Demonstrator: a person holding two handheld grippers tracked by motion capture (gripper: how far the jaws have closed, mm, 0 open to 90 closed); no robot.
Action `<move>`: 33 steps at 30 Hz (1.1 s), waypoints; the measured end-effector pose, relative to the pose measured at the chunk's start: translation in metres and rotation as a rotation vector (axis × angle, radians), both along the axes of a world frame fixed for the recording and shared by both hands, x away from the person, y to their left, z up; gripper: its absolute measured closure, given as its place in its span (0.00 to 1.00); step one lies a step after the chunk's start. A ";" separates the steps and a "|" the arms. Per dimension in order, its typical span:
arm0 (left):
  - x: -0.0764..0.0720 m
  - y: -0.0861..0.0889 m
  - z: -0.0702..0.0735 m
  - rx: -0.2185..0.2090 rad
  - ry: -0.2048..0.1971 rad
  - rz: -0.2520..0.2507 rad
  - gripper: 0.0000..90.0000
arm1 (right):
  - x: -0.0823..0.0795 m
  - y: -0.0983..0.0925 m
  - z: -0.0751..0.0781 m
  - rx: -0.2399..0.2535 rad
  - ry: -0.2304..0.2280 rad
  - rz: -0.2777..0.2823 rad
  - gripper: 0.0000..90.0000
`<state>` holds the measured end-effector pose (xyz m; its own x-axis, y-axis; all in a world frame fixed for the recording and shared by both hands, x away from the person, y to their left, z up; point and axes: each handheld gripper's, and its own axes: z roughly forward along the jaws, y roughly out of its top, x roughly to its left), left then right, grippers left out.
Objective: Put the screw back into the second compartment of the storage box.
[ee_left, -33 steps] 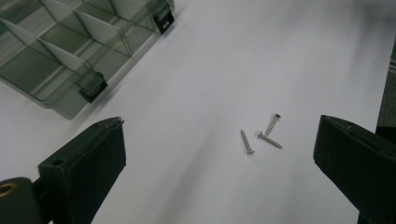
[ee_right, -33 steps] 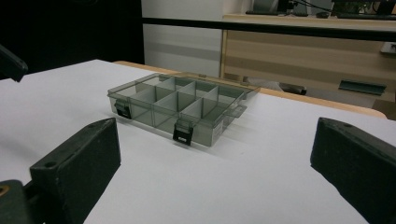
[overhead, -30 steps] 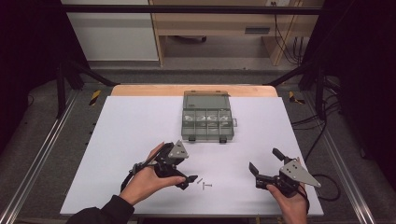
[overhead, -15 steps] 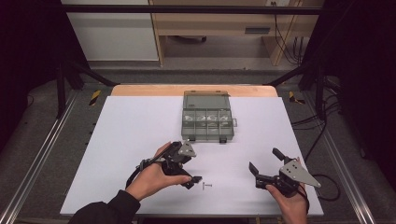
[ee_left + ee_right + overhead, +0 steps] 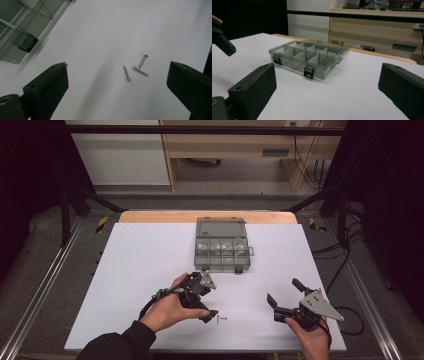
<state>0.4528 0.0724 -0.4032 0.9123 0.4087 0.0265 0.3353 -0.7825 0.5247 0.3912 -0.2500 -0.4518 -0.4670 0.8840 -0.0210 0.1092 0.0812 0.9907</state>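
Observation:
Three small silver screws (image 5: pixel 136 70) lie loose on the white table, seen in the high view as a tiny cluster (image 5: pixel 222 319) near the front edge. My left gripper (image 5: pixel 206 306) hovers just left of them, open, with the screws between its wide-spread jaws in the left gripper view and nothing touching them. My right gripper (image 5: pixel 285 292) stands open near the front right, holding nothing. A clear grey compartment box (image 5: pixel 222 245) with two black latches sits at the table's middle back; it lies ahead of the right gripper (image 5: pixel 308 61).
The white table top (image 5: pixel 140 270) has wide bare room to the left and between the two hands. A corner of the box with a latch (image 5: pixel 26 42) lies at the upper left of the left gripper view. Metal rails run along both sides.
My left gripper has shifted a little to the right, toward the screws, and turned slightly. The right gripper and the box have stayed put.

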 end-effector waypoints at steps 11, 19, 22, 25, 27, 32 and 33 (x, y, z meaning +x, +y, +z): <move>0.005 -0.006 -0.011 0.061 0.031 -0.005 0.05 | 0.001 0.001 -0.001 -0.007 0.002 0.000 0.02; 0.006 -0.013 -0.019 0.072 0.048 -0.021 0.11 | 0.001 0.001 -0.001 -0.007 0.007 0.002 0.02; 0.004 -0.014 -0.021 0.078 0.049 -0.025 0.11 | 0.001 0.001 -0.001 -0.014 0.003 0.005 0.03; 0.004 -0.014 -0.022 0.075 0.054 -0.022 0.12 | 0.001 0.002 -0.001 -0.014 0.009 0.004 0.03; 0.004 -0.014 -0.023 0.076 0.053 -0.018 0.13 | 0.001 0.002 -0.001 -0.015 0.009 0.003 0.03; 0.003 -0.016 -0.027 0.086 0.063 -0.018 0.17 | 0.001 0.001 -0.001 -0.013 0.007 0.001 0.03; 0.002 -0.017 -0.028 0.091 0.068 -0.017 0.18 | 0.001 0.001 -0.001 -0.012 0.007 0.001 0.03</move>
<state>0.4553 0.0557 -0.4313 0.9199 0.3922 0.0001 0.3545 -0.8314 0.4279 0.3921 -0.2490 -0.4531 -0.4681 0.8832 -0.0286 0.1158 0.0934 0.9889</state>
